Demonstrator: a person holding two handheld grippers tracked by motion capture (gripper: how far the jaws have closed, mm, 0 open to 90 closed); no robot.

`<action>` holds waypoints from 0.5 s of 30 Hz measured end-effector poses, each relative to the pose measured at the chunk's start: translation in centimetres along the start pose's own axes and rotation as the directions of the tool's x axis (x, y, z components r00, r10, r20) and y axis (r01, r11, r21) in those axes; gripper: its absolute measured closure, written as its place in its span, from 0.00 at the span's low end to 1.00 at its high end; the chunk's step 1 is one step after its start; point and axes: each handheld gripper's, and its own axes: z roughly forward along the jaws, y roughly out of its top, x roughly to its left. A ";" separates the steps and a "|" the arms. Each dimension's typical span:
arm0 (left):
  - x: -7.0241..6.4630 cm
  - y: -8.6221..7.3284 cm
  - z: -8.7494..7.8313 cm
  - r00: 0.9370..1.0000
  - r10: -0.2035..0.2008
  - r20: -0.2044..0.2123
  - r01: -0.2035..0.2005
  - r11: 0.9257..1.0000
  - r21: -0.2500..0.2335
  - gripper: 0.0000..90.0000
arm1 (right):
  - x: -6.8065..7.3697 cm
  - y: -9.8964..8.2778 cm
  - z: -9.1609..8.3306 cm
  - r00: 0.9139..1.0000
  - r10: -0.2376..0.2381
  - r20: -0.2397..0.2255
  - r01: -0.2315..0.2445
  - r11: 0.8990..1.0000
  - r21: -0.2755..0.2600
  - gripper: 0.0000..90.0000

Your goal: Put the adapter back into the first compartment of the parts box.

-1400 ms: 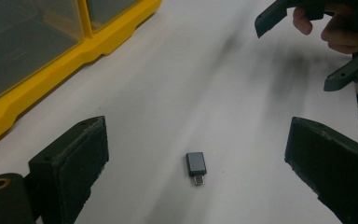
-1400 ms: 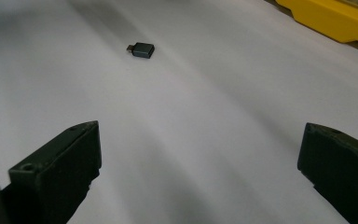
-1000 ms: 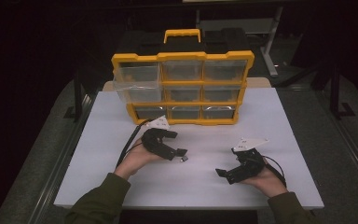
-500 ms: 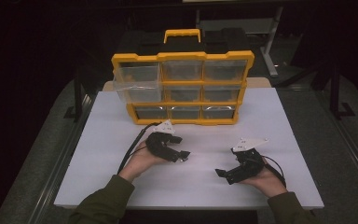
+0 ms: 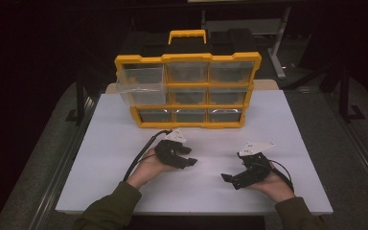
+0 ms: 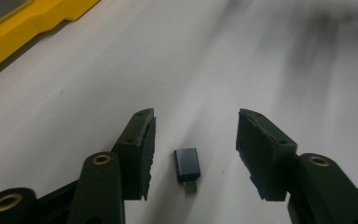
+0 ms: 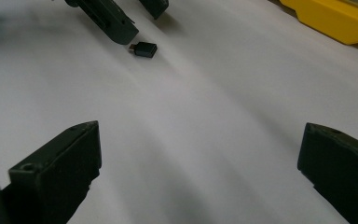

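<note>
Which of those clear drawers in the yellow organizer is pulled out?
The top-left clear plastic drawer of the yellow plastic organizer box. It juts forward and leftward past the frame, while the other eight drawers sit flush inside their slots.

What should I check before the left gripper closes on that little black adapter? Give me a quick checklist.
1. Small black adapter lies between the left gripper jaws, which have just been closing: ok.
2. Pads touching it: not ok, gaps on both sides.
3. Adapter flat on the white table: ok.
4. Right gripper apart from it, jaws open: ok.
5. Top-left drawer of the yellow organizer pulled out: ok.
</note>
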 end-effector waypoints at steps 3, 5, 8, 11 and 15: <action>-0.1 -0.1 0.3 1.000 0.004 -0.009 -0.004 1.000 0.009 0.56 | 0.0 0.0 0.0 1.000 0.001 -0.001 -0.001 1.000 0.002 0.00; 0.0 -0.2 0.5 1.000 0.002 -0.014 -0.002 1.000 0.007 0.59 | 0.0 0.0 0.0 1.000 -0.001 0.000 0.001 1.000 0.002 0.00; 0.0 -0.4 0.7 1.000 -0.001 -0.022 0.001 1.000 0.025 0.62 | 0.0 0.0 0.0 1.000 -0.001 -0.001 0.001 1.000 0.004 0.00; 0.0 -0.5 1.0 1.000 0.000 -0.026 0.000 0.999 0.034 0.64 | 0.0 0.0 0.0 1.000 -0.002 -0.002 0.002 1.000 0.005 0.00; -0.1 -0.6 1.2 0.999 0.010 -0.034 -0.008 0.999 0.049 0.69 | 0.0 0.0 0.0 1.000 0.000 -0.002 0.000 1.000 0.003 0.00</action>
